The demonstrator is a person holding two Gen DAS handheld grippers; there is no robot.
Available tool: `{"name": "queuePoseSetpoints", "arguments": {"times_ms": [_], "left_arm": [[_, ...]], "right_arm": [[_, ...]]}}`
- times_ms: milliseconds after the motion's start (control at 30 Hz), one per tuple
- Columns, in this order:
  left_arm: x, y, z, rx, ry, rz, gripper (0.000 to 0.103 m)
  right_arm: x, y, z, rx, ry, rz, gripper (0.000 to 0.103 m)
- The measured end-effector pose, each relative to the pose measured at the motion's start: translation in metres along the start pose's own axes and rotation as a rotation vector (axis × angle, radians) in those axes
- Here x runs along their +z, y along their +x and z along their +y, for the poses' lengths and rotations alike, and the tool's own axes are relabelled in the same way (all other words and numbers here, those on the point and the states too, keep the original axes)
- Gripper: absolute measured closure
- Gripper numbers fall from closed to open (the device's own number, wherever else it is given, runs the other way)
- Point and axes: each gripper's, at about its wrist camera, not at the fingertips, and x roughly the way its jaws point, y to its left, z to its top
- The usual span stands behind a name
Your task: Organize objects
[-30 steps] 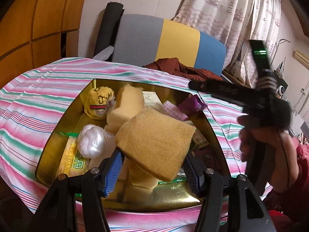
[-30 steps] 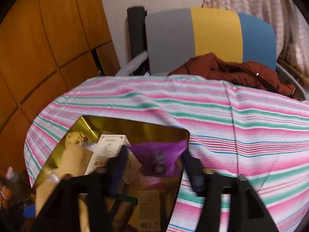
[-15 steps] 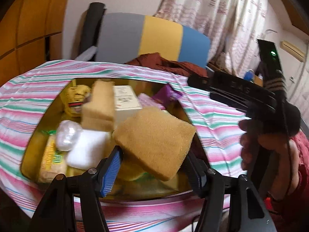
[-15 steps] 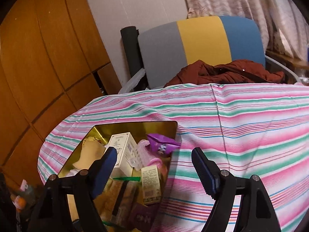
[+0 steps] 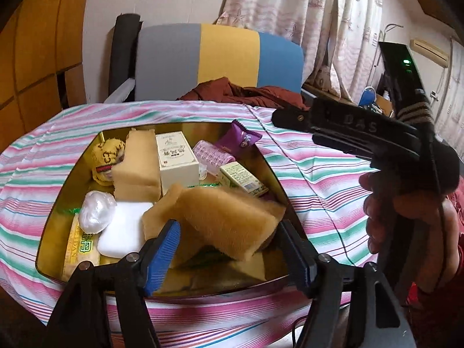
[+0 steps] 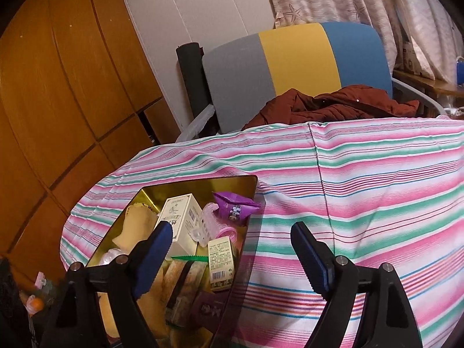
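A gold tin [image 5: 49,232] on the striped tablecloth holds several items. A tan sponge [image 5: 226,220] lies tilted in its near part. My left gripper [image 5: 229,249] hangs just behind it, jaws opening, and the blue pads [image 5: 163,249] stand clear of the sponge. A purple candy wrapper [image 6: 235,207] rests at the tin's far right corner. My right gripper [image 6: 232,232], jaws opening, holds nothing and hovers over the tin's right edge [image 6: 249,232] and the cloth. In the left wrist view a hand [image 5: 406,217] carries it at the right.
The tin also holds a white box [image 5: 177,159], a second sponge [image 5: 139,168], a yellow plush [image 5: 107,156], a pink roller [image 5: 211,156] and a white block [image 5: 124,232]. Bare striped cloth [image 6: 362,203] lies right of the tin. A tri-colour chair [image 5: 220,58] with a red-brown jacket [image 5: 246,92] stands behind.
The left jaws widened and the tan sponge dropped from the pads into the tin. The right gripper let go of the purple candy, opened wider and drew back.
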Motion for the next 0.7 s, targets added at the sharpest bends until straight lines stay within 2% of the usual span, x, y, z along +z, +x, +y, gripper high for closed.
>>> {"name": "queuePoseSetpoints", "arguments": {"times_ms": [100,233,467,700], "left_arm": [[-0.002,-0.008,-0.003,-0.036,0.027,-0.031,0.033],[0.0,-0.018,-0.002,-0.009,0.024,-0.075,0.032],[0.007,-0.02,0.028,0.116,-0.138,-0.067,0.033],[0.014,-0.028,0.038,0.292,-0.185,-0.092,0.033]], "right_arm": [[-0.001,0.0,0.003,-0.019,-0.019,0.002,0.018],[-0.003,0.0,0.006,-0.023,-0.032,0.001,0.017],[-0.007,0.001,0.017,-0.027,-0.076,0.022,0.016],[-0.015,0.006,0.036,-0.043,-0.158,0.072,0.013]]}}
